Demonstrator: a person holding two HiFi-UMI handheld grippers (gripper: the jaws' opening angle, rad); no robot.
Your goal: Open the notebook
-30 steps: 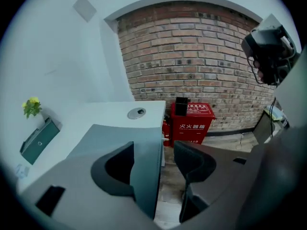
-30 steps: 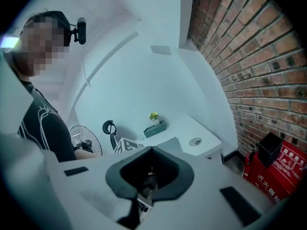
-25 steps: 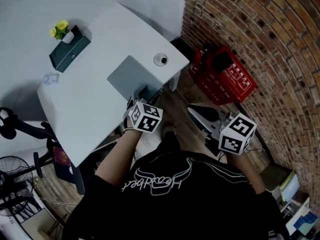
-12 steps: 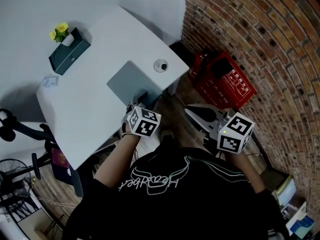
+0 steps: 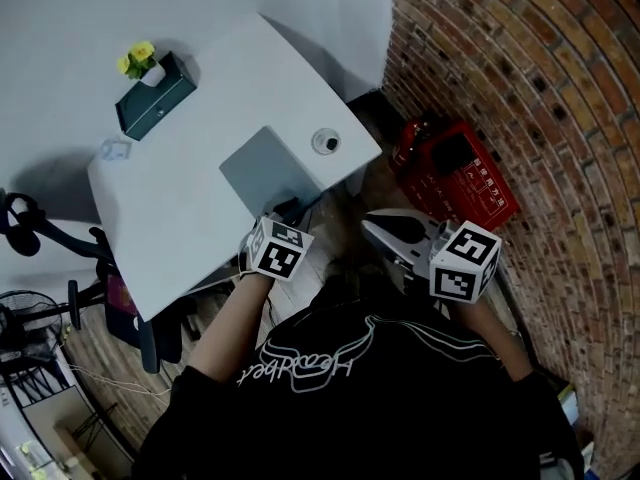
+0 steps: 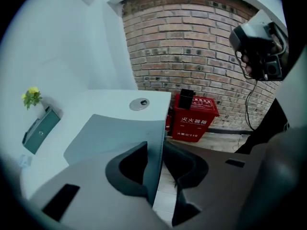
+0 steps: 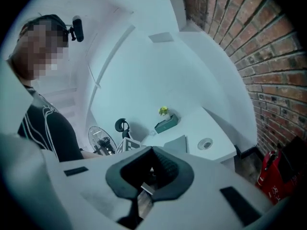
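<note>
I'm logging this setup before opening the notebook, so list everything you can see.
table: one, white, centre.
notebook: one, grey, flat at the table's near edge.
round insert: one, silver, beside the notebook.
green box: one, dark green, table's far corner, with yellow flowers.
red box: one, floor by the brick wall.
fan: one, dark, floor.
left gripper: one, grey, jaws just been closing, notebook's edge between them.
right gripper: one, grey, shut, empty.

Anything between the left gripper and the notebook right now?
Nothing visible stands in the way. The notebook has its near edge between the jaws of the left gripper, which have just been closing and now appear to pinch it.
</note>
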